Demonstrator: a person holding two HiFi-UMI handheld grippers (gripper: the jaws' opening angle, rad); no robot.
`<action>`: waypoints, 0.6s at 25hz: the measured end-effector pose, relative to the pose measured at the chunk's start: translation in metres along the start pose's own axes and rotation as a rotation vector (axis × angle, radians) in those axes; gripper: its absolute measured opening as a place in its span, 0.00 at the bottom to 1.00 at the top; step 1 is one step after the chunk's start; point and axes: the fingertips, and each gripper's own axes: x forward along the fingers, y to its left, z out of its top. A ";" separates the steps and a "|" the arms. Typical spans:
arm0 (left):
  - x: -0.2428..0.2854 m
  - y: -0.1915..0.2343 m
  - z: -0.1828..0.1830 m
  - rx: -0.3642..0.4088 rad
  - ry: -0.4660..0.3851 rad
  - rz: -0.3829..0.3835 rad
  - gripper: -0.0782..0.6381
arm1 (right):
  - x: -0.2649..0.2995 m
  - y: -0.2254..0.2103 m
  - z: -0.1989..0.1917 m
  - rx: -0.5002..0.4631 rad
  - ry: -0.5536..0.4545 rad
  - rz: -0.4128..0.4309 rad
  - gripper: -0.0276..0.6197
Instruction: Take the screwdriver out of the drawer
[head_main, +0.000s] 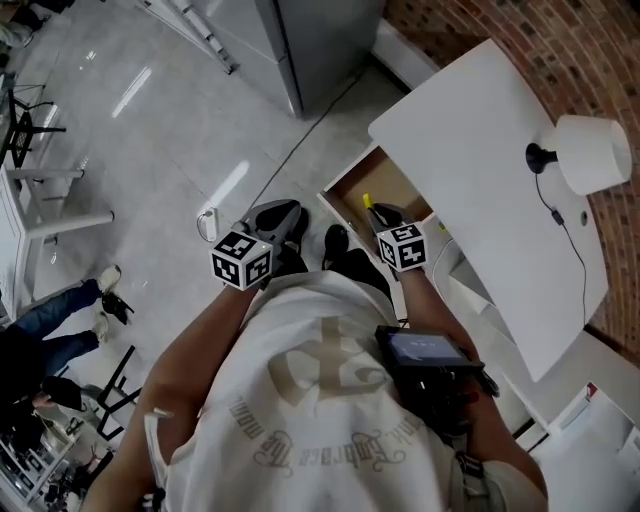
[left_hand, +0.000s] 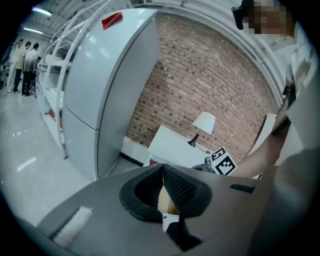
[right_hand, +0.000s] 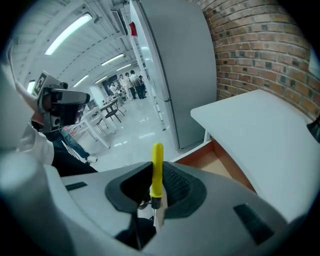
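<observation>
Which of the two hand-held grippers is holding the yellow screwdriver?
The right hand-held gripper: its jaws are clamped on the yellow screwdriver, whose handle sticks up between them. The left hand-held gripper has its jaws together on nothing.

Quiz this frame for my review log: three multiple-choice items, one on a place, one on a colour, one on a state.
1. Where does the lamp stand? A on the white table B on the floor C on a shelf
2. The screwdriver handle's colour? A red B yellow C black
3. The drawer is: A shut B open C removed
Answers: 1 A, the lamp sits on the tabletop; 2 B, the handle in the right hand-held gripper is yellow; 3 B, its wooden inside shows.
</observation>
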 end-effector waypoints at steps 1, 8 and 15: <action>-0.001 0.001 0.001 0.003 -0.001 -0.010 0.12 | -0.002 0.003 0.002 0.003 -0.007 -0.007 0.12; -0.003 0.006 0.011 0.034 0.006 -0.078 0.12 | -0.017 0.012 0.018 0.031 -0.064 -0.059 0.12; 0.013 0.003 0.029 0.086 0.010 -0.154 0.12 | -0.036 0.010 0.044 0.047 -0.139 -0.113 0.12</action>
